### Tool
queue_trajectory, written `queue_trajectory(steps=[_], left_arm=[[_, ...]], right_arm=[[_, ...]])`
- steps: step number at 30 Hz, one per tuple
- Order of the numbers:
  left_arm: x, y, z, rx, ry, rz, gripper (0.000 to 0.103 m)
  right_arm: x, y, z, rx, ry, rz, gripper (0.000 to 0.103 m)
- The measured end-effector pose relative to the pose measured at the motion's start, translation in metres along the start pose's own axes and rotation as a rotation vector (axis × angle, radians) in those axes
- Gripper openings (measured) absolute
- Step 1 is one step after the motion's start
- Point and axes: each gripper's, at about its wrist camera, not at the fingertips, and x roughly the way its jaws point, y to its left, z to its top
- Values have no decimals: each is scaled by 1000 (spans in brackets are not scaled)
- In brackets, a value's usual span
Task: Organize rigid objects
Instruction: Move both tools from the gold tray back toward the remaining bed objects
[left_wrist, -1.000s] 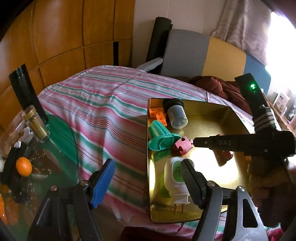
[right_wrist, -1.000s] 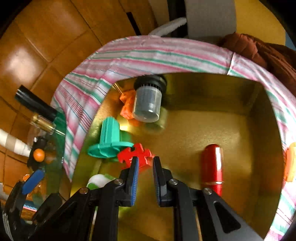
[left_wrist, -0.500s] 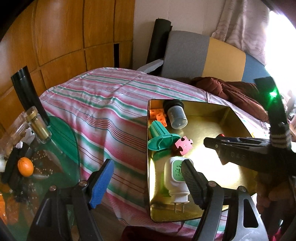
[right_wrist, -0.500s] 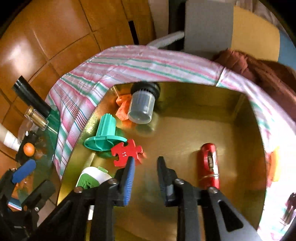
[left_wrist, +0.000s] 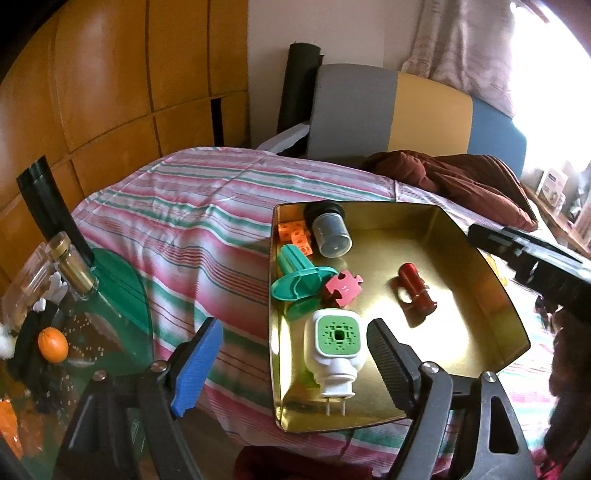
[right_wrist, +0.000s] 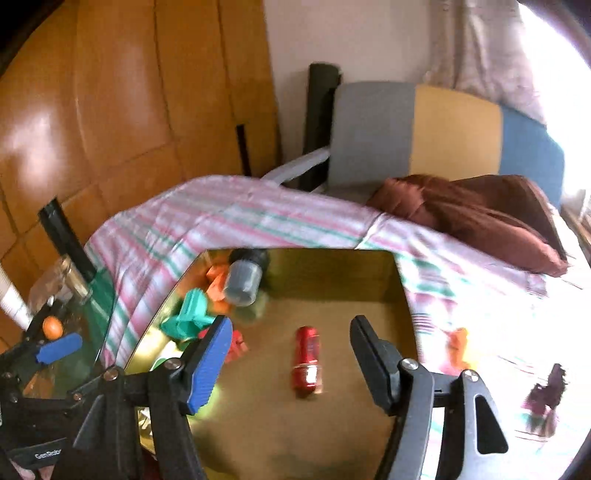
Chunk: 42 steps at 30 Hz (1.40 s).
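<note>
A gold tray (left_wrist: 480, 295) on the striped bed holds a grey jar (left_wrist: 330, 230), orange blocks (left_wrist: 291, 232), a teal plastic piece (left_wrist: 299, 277), a pink puzzle piece (left_wrist: 341, 288), a red cylinder (left_wrist: 415, 290) and a white plug-in device (left_wrist: 338, 347). My left gripper (left_wrist: 293, 363) hovers over the tray's near left corner, its jaws opening on either side of the device without touching it. My right gripper (right_wrist: 291, 362) hangs above the tray (right_wrist: 332, 424), its jaws opening and empty, with the red cylinder (right_wrist: 306, 360) below them.
A glass side table (left_wrist: 122, 295) at the left carries a gold-capped bottle (left_wrist: 74, 273) and an orange fruit (left_wrist: 53, 345). A brown blanket (left_wrist: 450, 181) lies behind the tray. An orange item (right_wrist: 458, 347) and a dark one (right_wrist: 546, 391) lie on the bed to the right.
My right gripper went from shut beside the puzzle piece to wide apart and pulled back and up from the tray. The puzzle piece stays in the tray. The left gripper barely shifted.
</note>
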Motion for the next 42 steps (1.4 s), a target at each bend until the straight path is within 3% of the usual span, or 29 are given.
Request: queue_trajectory(steps=[11,16,20,28,34,37,38,42], left_arm=[[-9,-22,-1,73,-15,-4,85],[-12,-36,-1,113,-16,-21,86],[-14,-46,-1,141,-17,-31,91],[-16,-63,0,189,-16,-41,92],[-16,-85,1,248,-15,-44,92],[-15,-99,2,279,-14,-53,92],[-14,-105,2,288,-11,-60,92],[-11,-131,4,323,4,-109,92]], right_arm=[[-44,-63,-1,117,-53,-29,67],[-59,-89,-7,105,-55,-130,68],[-70,-119,-12,125,-47,-168,77],[-89,-201,-28,202,-2,-307,80],[-97,-282,-66,371,15,-443,80],[-98,-318,-89,512,57,-466,80],[-99,-332,-94,596,78,-457,80],[-117,-362,-110,818,10,-390,80]])
